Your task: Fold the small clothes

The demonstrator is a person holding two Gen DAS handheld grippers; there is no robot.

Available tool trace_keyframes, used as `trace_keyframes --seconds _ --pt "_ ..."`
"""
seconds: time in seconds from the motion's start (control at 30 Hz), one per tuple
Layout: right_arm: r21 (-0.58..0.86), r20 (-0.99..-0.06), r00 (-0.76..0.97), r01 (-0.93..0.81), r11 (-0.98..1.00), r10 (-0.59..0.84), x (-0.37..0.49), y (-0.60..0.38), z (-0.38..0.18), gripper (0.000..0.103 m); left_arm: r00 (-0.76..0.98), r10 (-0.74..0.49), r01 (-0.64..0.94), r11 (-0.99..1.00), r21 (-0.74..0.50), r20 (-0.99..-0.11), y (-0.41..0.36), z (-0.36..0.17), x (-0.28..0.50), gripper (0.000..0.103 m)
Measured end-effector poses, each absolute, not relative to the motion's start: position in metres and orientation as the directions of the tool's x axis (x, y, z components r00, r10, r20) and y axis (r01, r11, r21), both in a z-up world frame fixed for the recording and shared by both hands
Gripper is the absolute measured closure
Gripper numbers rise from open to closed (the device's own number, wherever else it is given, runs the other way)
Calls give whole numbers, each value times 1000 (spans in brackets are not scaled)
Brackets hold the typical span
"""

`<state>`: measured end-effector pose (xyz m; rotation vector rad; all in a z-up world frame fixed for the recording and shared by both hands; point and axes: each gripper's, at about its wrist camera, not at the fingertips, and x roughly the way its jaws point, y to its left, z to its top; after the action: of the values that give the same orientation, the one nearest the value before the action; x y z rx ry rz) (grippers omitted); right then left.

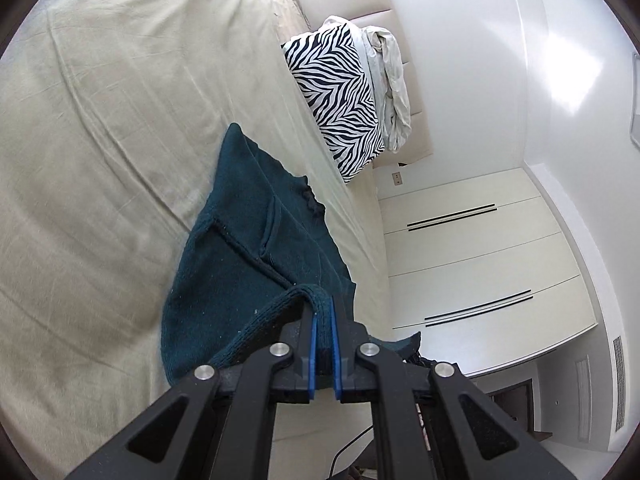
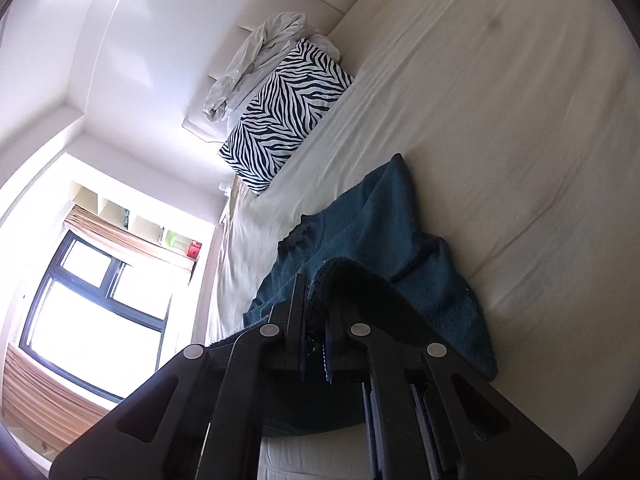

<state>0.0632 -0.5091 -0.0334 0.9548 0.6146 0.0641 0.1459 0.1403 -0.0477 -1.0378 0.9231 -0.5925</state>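
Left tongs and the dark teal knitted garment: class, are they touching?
Touching. The left wrist view shows the left tongs shut on a rolled edge of the dark teal knitted garment.

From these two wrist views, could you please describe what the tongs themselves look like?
Both are alike: the left tongs and right tongs have matte black angular linkage arms joined by round silver pivot pins, with flat blue pads lining the inner faces of black fingers. No markings or sleeves are visible.

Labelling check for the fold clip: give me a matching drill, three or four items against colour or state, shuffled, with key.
Items:
1. knit garment
2. pillow
3. bed sheet
4. left tongs

Descriptions:
A. zebra stripes
B. shut on a ribbed edge
C. dark teal
D. plain cream, creased

Pairs: 1-C, 2-A, 3-D, 4-B
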Motion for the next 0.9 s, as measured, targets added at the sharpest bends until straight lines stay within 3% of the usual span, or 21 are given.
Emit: trace_keyframes --seconds 0.33,0.6,0.63,0.67,0.73,0.77,0.8,0.83,0.9 --pt "718 -533 810 280 637 245 198 -531 -52 98 515 -734 -4 516 -857 -444 114 -46 265 96" --pt "693 -609 766 388 607 206 276 -554 -104 97 501 -686 -66 577 -814 -527 97 -91 347 95" --pt "686 -626 753 409 602 202 283 -558 -113 95 494 -684 -78 580 -811 -537 95 -99 354 87" --pt "681 -641 740 427 595 202 289 -562 -123 93 484 -679 -86 591 -802 -552 93 -105 359 68" --pt "676 -663 717 451 584 214 297 -568 -136 74 484 -657 -93 618 -780 -578 93 -110 359 46" --pt "689 -647 730 437 579 220 297 -569 -139 73 491 -653 -87 621 -779 -576 95 -110 353 44" --pt "680 -646 736 434 591 203 295 -570 -138 64 491 -656 -75 624 -778 -573 96 -109 350 44" --pt "657 -655 735 442 611 173 293 -569 -135 45 489 -653 -66 634 -771 -579 97 -106 346 44" --pt "635 -655 742 438 636 143 284 -568 -127 41 502 -632 -51 660 -750 -590 99 -100 333 44"
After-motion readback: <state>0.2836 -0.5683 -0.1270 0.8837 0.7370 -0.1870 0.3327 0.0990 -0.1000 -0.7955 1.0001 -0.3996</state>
